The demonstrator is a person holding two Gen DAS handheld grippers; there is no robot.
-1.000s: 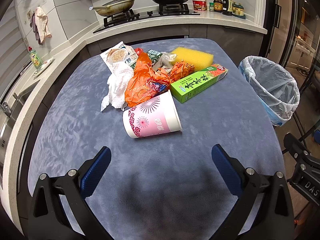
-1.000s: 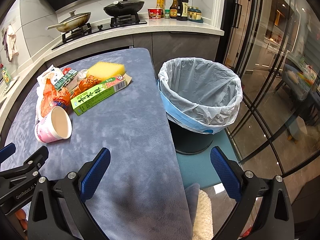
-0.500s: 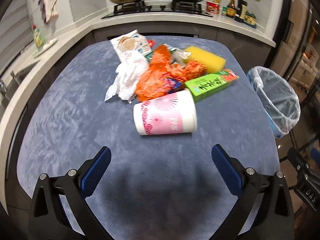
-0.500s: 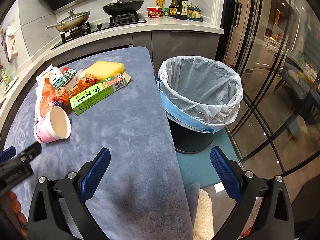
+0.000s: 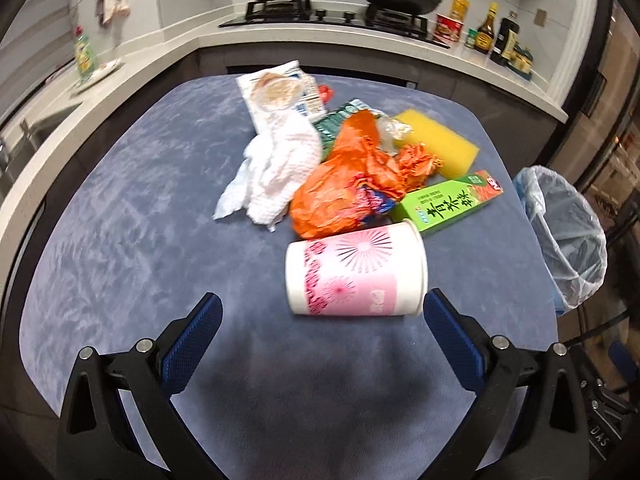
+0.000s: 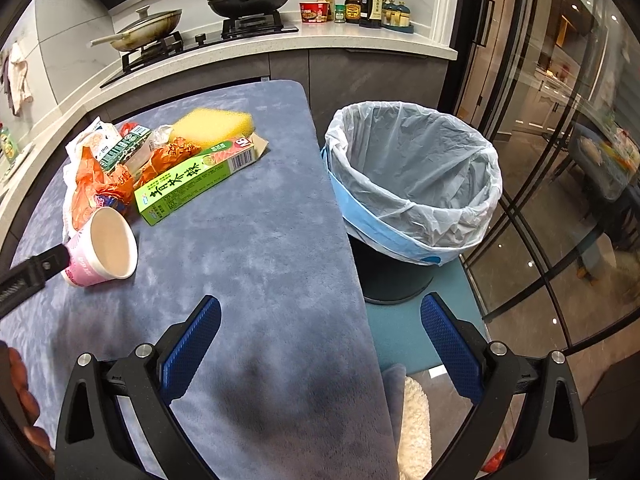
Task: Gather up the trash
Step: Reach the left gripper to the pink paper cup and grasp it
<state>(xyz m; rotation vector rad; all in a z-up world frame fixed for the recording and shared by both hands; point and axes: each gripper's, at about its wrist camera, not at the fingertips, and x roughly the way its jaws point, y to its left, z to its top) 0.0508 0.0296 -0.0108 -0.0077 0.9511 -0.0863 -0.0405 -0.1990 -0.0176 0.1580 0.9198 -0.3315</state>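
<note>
The left gripper, jaws wide open and holding nothing, has come closer to the pink cup lying at its 12 o'clock, so grasping probably comes next.

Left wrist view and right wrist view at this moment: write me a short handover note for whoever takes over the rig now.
Left claw: open, empty, low over the blue-grey table cover, just short of the pink-and-white paper cup lying on its side.
Right claw: open, empty, at the table edge beside the bin.
Pile behind the cup: orange plastic bag, green carton box, yellow sponge, white crumpled tissue, food wrapper.
White-lined trash bin on the floor looks empty.
Done: nothing binned. Left: everything, probably cup first.
</note>
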